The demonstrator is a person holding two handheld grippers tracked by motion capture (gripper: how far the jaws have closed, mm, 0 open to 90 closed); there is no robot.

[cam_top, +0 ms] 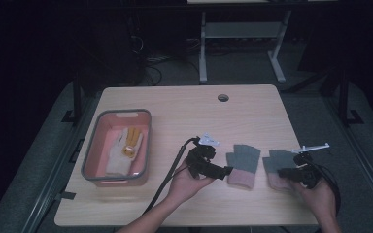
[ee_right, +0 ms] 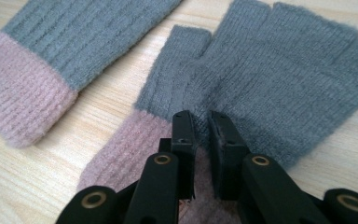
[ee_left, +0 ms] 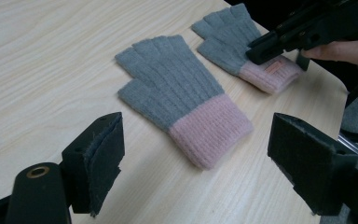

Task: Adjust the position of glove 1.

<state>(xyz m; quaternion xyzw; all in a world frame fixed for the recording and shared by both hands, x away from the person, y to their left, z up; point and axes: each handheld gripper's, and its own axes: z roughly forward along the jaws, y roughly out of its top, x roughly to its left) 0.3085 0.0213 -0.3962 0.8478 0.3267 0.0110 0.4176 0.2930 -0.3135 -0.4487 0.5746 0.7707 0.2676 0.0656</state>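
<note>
Two fingerless knit gloves, grey with pink cuffs, lie flat side by side on the bench, near each other but apart. The left glove lies free. The right glove is pinched at its cuff.

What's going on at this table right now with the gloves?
A person works with a handheld gripper in each hand. The right gripper is pinched shut on the right-hand grey and pink fingerless glove, near where its cuff begins. The left gripper is open, aimed at the other grey and pink glove, which lies flat on the wooden table. At the table's left, a pink bin holds a white and yellow glove.
</note>
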